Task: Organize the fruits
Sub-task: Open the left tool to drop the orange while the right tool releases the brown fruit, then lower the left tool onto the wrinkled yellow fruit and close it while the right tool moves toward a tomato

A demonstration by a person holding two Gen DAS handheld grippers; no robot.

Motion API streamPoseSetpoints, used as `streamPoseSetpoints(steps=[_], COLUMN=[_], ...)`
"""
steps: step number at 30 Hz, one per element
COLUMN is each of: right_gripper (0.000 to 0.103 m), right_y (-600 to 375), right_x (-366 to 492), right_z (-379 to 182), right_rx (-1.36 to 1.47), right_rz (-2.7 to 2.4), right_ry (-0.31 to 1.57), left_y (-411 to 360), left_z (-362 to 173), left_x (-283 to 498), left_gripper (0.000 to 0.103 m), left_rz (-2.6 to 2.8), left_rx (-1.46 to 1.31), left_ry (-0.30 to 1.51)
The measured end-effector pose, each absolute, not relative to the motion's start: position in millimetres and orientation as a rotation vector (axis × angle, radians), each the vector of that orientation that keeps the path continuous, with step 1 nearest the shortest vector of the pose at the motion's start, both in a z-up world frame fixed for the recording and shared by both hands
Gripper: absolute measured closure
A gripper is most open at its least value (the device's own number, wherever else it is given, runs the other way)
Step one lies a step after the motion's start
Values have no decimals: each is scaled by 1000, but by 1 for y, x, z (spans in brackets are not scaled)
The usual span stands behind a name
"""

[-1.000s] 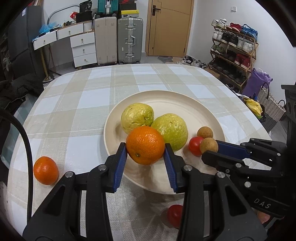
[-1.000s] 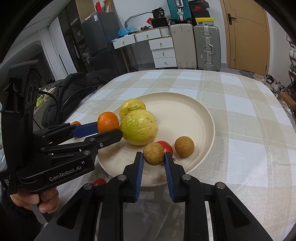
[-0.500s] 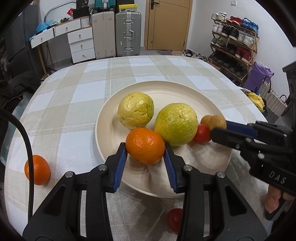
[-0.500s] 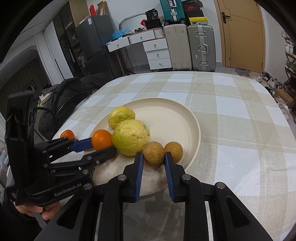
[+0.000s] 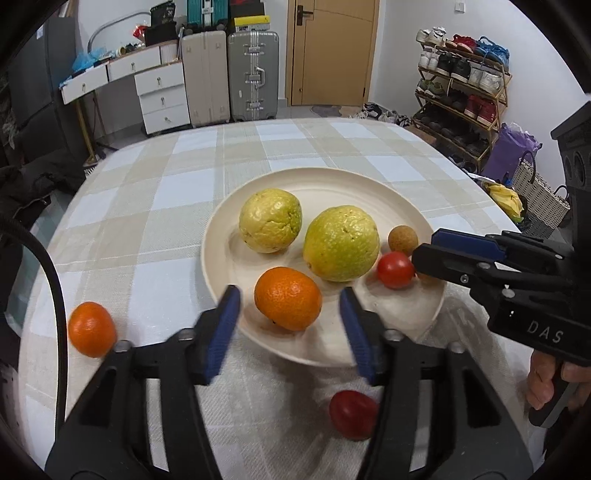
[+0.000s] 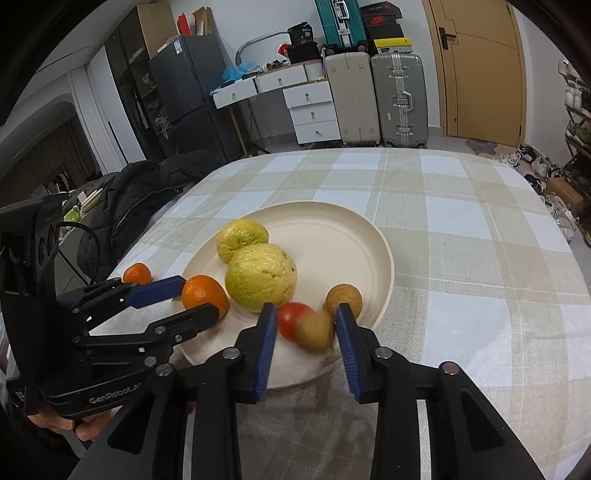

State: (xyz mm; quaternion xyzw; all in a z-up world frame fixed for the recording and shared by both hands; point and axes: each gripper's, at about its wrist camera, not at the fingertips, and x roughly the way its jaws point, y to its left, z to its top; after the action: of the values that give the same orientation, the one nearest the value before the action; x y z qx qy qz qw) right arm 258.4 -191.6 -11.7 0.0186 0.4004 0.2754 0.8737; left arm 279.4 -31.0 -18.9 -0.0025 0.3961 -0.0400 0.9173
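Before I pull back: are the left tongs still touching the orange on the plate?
Apart. The left wrist view shows the left tongs open, gaps on both sides of the orange.

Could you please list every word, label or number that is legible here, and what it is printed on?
"DAS": black body of the right tongs.
"GenRobot": black body of the left tongs; the ending is cut off.
"36": black bag on the white desk.
Fridge sticker and shoebox logo: too small to read.

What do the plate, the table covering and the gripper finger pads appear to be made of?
Plate: cream, matte, with moulded rings; probably pressed fibre or plastic, hard to say which. Table covering: woven checked cloth, thread texture visible. Left gripper finger pads: blue, dull, likely rubber or soft plastic on black plastic arms.
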Motion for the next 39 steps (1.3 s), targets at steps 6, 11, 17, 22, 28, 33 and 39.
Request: streamPoseSetpoints(steps=[6,11,17,22,28,33,39], right_gripper=[49,13,1,0,0,0,0], right_y=[-194,-199,-202,-203,-208,-213,-218], right_x=[245,225,206,188,166,152,138], right_z=[-7,2,12,18,25,30,29], right_rx=[26,51,87,60,44,38,22], right_rz=[567,577,589,584,578,570,560], right_ry=[828,792,765,757,747,746,761], left_y=[-19,-11,-6,-4,-4,-3,-8], left_z=[-4,4,12,14,18,22,23], left_x=[246,219,190,167,144,126,104], left_gripper=[21,11,1,1,1,1,1], left_rz=[-69,-64,-54,-65,-53,-52,-49], left_rx=[-16,-13,-30,-33,-39,-49,-48], left_ry=[748,723,700,697,704,698,702])
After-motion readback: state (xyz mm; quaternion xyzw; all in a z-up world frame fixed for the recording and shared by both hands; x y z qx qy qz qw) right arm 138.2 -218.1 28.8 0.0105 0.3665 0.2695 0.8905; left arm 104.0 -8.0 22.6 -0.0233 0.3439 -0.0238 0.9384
